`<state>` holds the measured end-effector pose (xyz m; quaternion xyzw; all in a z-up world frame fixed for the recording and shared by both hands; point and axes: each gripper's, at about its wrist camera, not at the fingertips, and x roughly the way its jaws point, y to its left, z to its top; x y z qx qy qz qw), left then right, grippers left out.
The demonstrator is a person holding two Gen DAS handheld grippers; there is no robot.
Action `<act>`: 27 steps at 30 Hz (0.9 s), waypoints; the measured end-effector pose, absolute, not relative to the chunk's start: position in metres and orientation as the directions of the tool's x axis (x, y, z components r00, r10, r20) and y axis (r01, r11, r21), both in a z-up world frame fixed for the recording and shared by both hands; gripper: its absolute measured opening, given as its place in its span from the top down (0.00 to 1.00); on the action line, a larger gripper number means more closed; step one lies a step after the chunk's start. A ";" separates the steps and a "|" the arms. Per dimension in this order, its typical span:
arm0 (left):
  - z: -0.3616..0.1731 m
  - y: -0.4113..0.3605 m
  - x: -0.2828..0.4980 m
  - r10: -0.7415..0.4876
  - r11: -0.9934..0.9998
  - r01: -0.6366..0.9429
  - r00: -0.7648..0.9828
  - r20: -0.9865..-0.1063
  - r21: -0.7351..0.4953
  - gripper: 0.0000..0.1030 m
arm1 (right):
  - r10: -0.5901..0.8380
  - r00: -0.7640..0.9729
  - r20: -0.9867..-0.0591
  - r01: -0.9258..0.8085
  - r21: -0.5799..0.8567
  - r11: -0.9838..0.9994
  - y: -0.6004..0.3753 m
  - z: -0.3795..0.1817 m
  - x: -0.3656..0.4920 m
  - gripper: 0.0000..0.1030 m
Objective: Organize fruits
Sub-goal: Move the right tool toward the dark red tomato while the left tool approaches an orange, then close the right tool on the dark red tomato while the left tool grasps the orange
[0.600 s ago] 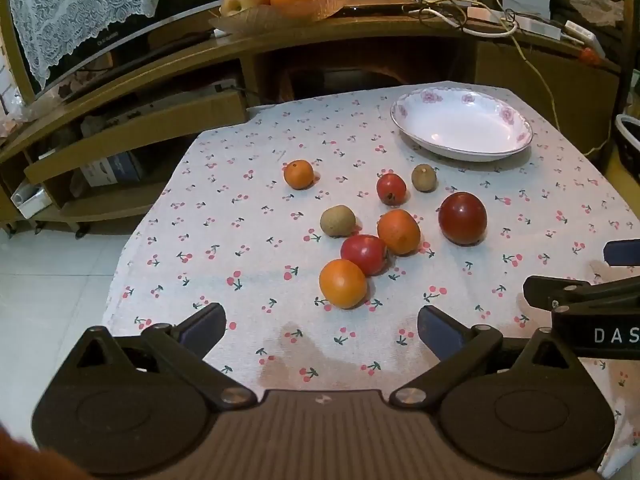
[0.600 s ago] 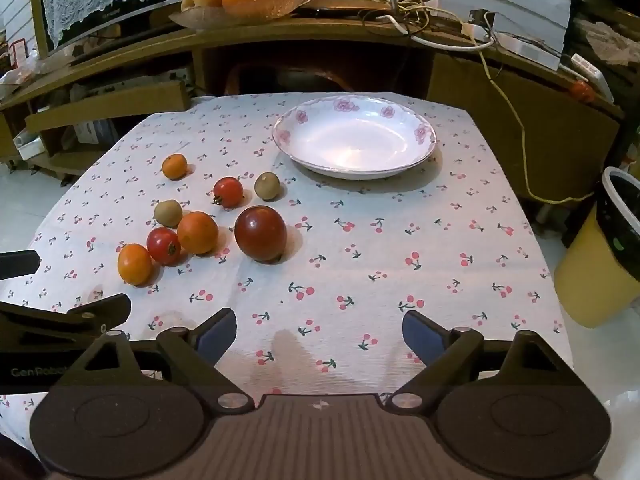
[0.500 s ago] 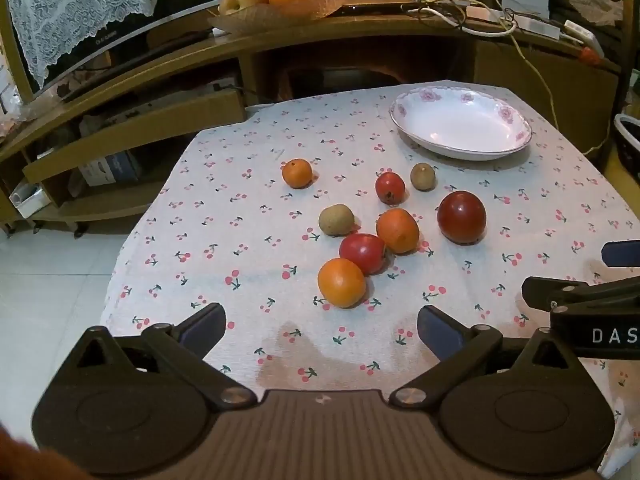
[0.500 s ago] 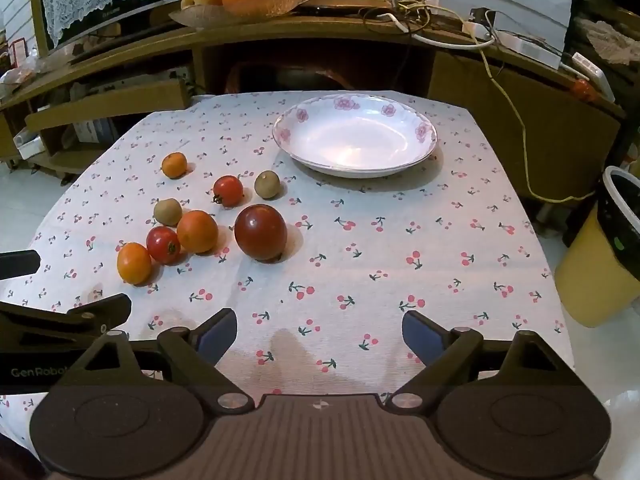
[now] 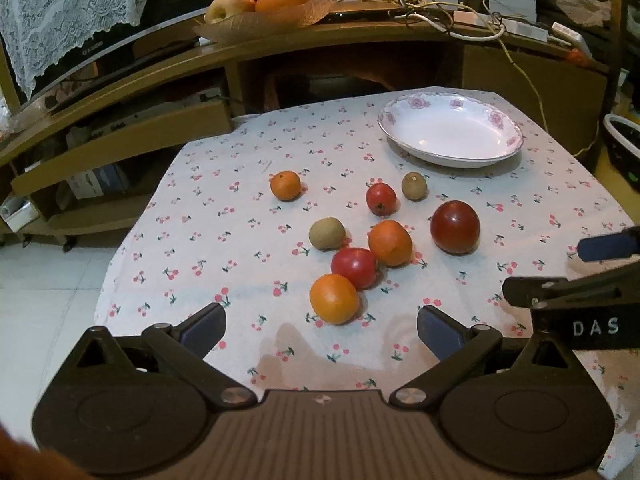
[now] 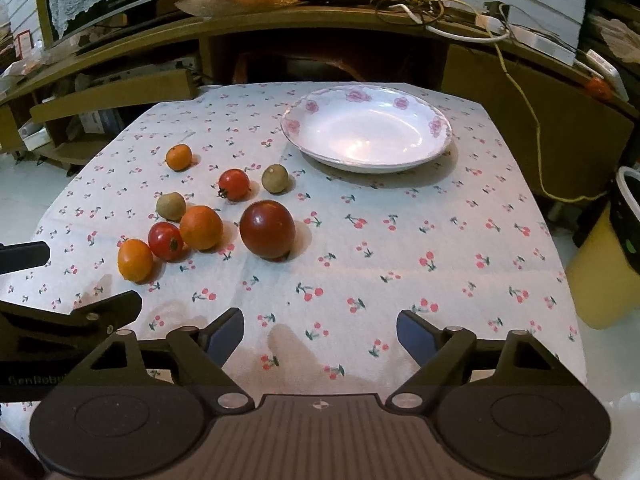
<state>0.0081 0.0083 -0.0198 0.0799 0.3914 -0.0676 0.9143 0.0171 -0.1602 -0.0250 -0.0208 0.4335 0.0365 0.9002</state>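
fruits: they lie loose on your cherry-print tablecloth (image 5: pixel 224 240), clustered left of centre, none in the plate.
left gripper (image 5: pixel 320 326): your jaws are spread wide with nothing between them, hovering over the near edge of the cloth.
right gripper (image 6: pixel 320 334): also spread wide and empty, over the near edge, to the right of the other tool.
nearest orange (image 5: pixel 334 298): just ahead of your left jaws, touching the red tomato (image 5: pixel 354 267) behind it.
middle orange (image 5: pixel 390 243): touches that tomato on its far right side.
near kiwi (image 5: pixel 327 233): just left of the middle orange, apart from it.
dark red tomato (image 6: pixel 267 229): the largest piece, standing alone to the right of the cluster.
small tomato (image 6: pixel 234 184): farther back, beside the far kiwi (image 6: pixel 275 178).
small orange (image 6: pixel 179 157): off alone at the far left.
flowered plate (image 6: pixel 438 136): empty, far right on the cloth, well apart from the fruit.
fruit dish (image 5: pixel 248 26): on the wooden shelf behind the table, holding oranges and an apple.
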 end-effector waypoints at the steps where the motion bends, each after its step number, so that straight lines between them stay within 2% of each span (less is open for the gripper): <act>1: -0.020 0.009 0.010 -0.064 0.977 0.190 0.687 -0.724 0.094 0.00 | 0.053 0.624 -0.780 -0.094 -0.007 0.996 -0.160 -0.024 0.020 0.20; 11: -0.029 0.012 0.028 -0.074 0.966 0.230 0.689 -0.721 0.121 0.00 | 0.114 0.640 -0.760 -0.202 -0.024 0.979 -0.155 -0.024 0.054 0.27; 16: -0.038 0.012 0.035 -0.083 0.960 0.250 0.680 -0.729 0.123 0.01 | 0.143 0.601 -0.786 -0.259 -0.022 0.966 -0.150 -0.033 0.073 0.28; 22: -0.049 0.009 0.045 -0.102 0.956 0.273 0.663 -0.742 0.112 0.13 | 0.182 0.573 -0.799 -0.308 -0.005 0.951 -0.147 -0.042 0.090 0.37; 27: -0.053 0.009 0.046 -0.138 0.952 0.295 0.646 -0.751 0.079 0.30 | 0.196 0.560 -0.805 -0.325 0.004 0.946 -0.145 -0.047 0.096 0.41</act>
